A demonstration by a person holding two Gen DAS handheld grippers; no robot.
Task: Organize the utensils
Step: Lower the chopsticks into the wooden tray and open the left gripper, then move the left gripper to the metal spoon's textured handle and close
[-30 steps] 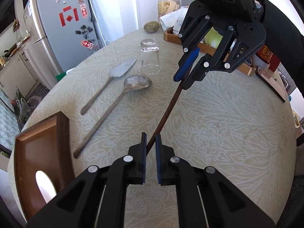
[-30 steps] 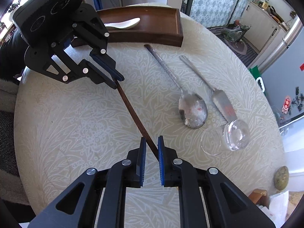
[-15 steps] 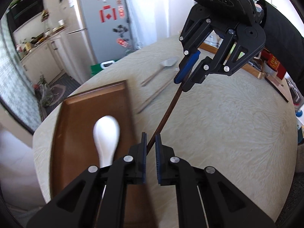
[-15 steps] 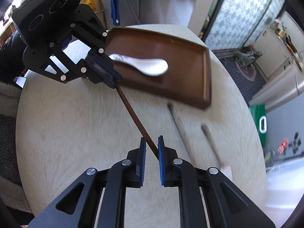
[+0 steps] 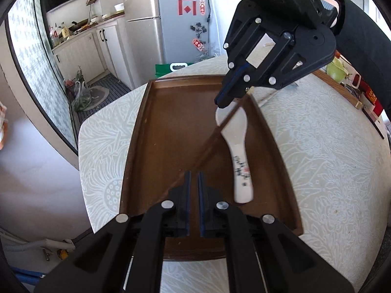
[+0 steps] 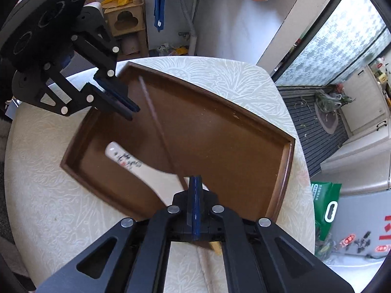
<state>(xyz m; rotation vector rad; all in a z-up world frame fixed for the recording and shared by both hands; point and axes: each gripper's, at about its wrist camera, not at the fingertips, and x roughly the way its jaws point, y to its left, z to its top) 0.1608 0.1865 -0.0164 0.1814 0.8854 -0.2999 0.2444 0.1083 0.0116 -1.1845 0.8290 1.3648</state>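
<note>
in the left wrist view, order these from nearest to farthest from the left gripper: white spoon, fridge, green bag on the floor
1. White spoon: in the wooden tray, just ahead and right of the left gripper.
2. Green bag: on the floor past the table's far edge.
3. Fridge: standing behind the bag, against the far wall.

Round table, pale cloth with white leaf pattern. Brown wooden tray directly on it, at table's edge. Second wooden tray along far side, partly hidden. Metal utensil handle just beyond brown tray, on cloth.
</note>
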